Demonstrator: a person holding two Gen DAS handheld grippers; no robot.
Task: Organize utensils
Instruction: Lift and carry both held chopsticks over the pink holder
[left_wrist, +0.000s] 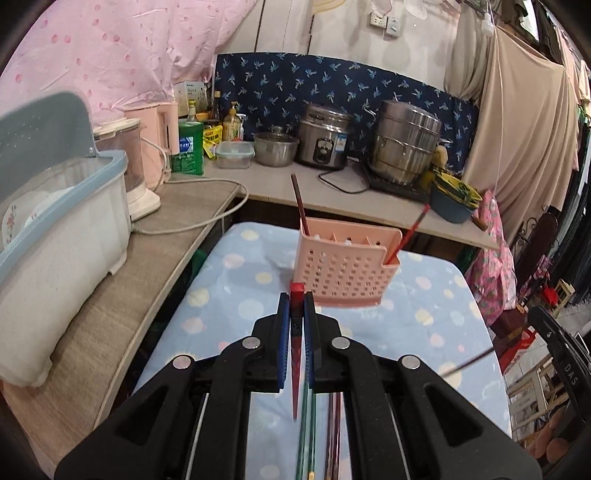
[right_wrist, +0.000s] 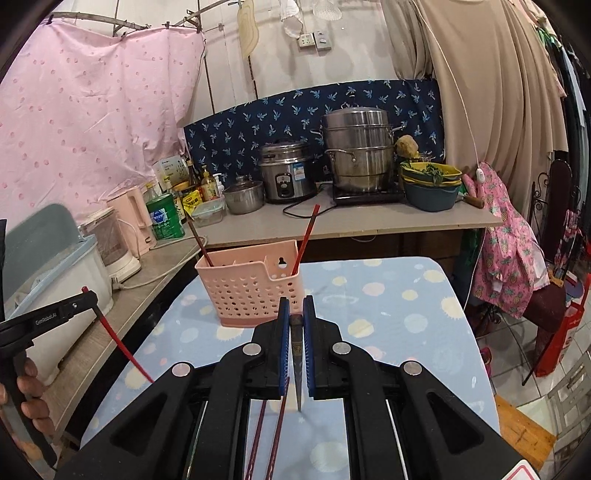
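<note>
Bright even light, fisheye-warped edges

My left gripper (left_wrist: 296, 302) is clamped on a red chopstick (left_wrist: 295, 369), its tip hanging down over the spotted blue cloth (left_wrist: 229, 295). Just ahead stands the pink perforated holder (left_wrist: 345, 271), with a dark chopstick (left_wrist: 300, 205) at its left end and a red one (left_wrist: 408, 236) leaning at its right.

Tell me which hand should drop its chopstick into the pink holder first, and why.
Probably left. Both grippers are shut on a chopstick. In its own view the left gripper with its red chopstick appears close to the pink holder; the right gripper with its dark chopstick seems slightly farther back.
</note>
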